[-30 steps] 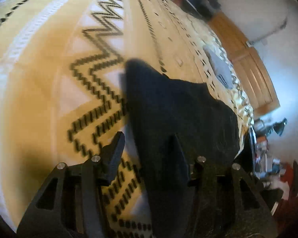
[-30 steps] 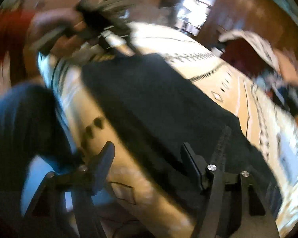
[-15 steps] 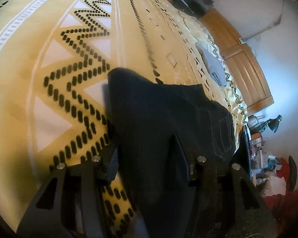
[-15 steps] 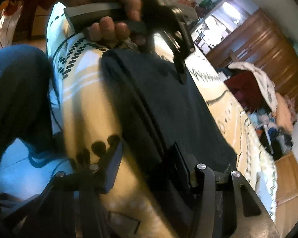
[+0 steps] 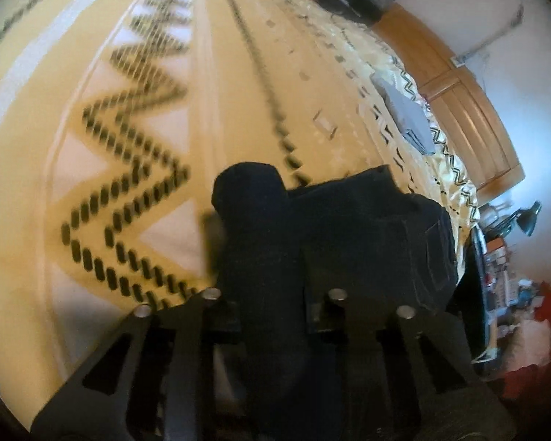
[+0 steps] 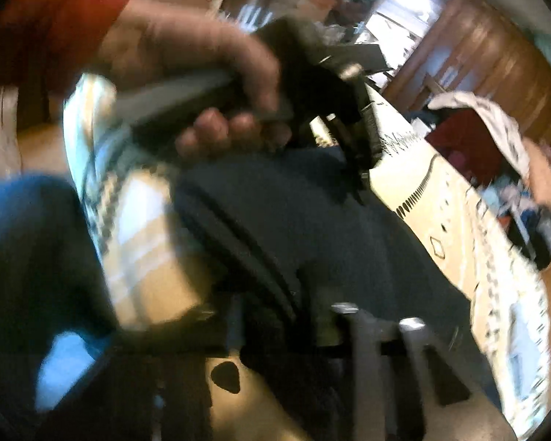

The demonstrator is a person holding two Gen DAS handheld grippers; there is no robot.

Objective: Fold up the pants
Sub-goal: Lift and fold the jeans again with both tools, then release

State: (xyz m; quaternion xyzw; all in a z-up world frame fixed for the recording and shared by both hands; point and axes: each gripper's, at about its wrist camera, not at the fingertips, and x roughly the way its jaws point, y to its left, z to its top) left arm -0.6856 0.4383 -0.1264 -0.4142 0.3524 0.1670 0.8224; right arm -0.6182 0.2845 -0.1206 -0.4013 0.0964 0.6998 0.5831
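Dark navy pants lie on a yellow bedspread with black zigzag patterns. My left gripper is shut on a bunched fold of the pants, which rises between the jaws. In the right wrist view the pants spread across the bed, and my right gripper is shut on their near edge. The left gripper, held by a hand, shows there at the pants' far edge. Both views are blurred.
A folded grey garment lies on the bed near the wooden headboard. A desk lamp and clutter stand beyond the bed's edge. A wooden wardrobe and a chair with clothes stand across the room. The person's blue-clad leg is close on the left.
Both grippers have closed from open onto the pants' edge. The fabric in the left gripper has bunched up and lifted.
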